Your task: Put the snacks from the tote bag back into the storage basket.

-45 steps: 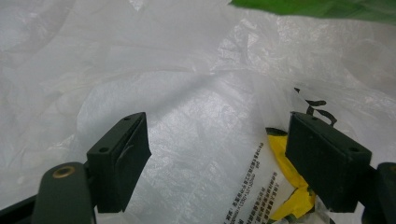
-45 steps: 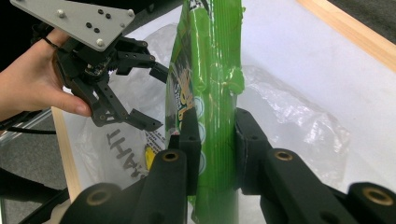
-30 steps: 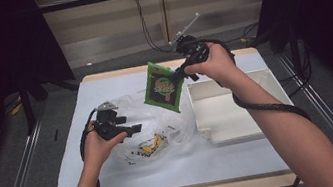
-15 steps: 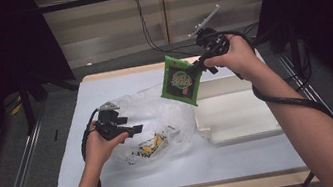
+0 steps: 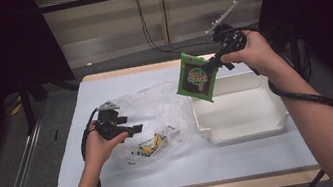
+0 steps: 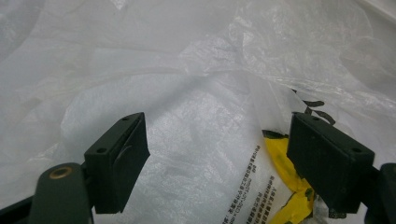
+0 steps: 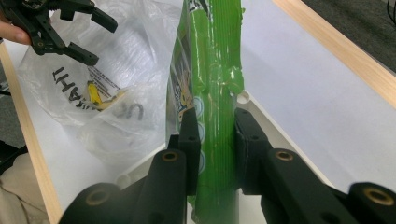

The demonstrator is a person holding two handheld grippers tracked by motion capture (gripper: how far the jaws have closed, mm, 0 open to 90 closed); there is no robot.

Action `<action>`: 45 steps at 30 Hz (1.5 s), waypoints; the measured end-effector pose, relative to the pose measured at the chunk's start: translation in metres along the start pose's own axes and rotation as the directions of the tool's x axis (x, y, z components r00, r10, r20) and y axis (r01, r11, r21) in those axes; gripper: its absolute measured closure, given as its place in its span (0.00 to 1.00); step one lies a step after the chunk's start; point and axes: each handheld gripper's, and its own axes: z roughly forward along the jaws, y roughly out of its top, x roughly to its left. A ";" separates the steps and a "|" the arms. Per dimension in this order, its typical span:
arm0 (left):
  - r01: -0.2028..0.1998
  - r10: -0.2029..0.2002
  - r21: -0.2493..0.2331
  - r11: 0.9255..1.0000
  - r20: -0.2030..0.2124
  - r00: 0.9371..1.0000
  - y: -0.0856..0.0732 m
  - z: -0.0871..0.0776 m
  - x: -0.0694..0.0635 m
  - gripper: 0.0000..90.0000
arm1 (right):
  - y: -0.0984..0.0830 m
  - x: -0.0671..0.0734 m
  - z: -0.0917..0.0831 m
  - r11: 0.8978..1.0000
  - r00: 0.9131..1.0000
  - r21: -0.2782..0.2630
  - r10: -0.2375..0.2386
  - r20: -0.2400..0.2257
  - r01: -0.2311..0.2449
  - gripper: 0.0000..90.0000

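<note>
Rightward and up travels my right hand-held gripper (image 5: pixel 214 63), clamped on the green packet (image 5: pixel 196 77), now above the white tray (image 5: pixel 242 134). Left hand-held gripper (image 5: pixel 135 128) hangs wide open over the plastic bag (image 5: pixel 156 107), pinning nothing.

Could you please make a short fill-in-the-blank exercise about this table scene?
1. The right gripper holds a ____ packet by its edge.
2. The packet hangs above the corner of a white ____.
3. The left gripper has its jaws ____ over the clear plastic bag.
4. Inside the plastic bag lies something with ____ print.

Missing words: green; tray; open; yellow
</note>
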 end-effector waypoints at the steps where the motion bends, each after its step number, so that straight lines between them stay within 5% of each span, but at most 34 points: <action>1: -0.001 0.001 0.003 1.000 -0.002 1.000 0.000 0.000 0.000 0.23 | -0.001 -0.002 -0.001 1.000 1.000 0.000 -0.006 0.003 0.006 0.85; 20: -0.024 0.024 -0.012 1.000 0.018 1.000 0.007 0.000 -0.007 0.22 | -0.028 -0.024 -0.005 0.999 0.998 0.054 0.001 0.060 -0.004 0.85; 32: -0.031 0.031 -0.019 0.999 0.018 0.999 0.011 0.001 -0.008 0.22 | -0.037 -0.038 0.014 0.995 0.998 0.099 -0.021 0.057 0.015 0.85; 45: -0.036 0.037 -0.010 0.999 0.015 0.999 0.011 0.005 -0.007 0.22 | -0.041 -0.051 0.054 0.989 0.997 0.135 -0.068 0.035 0.063 0.84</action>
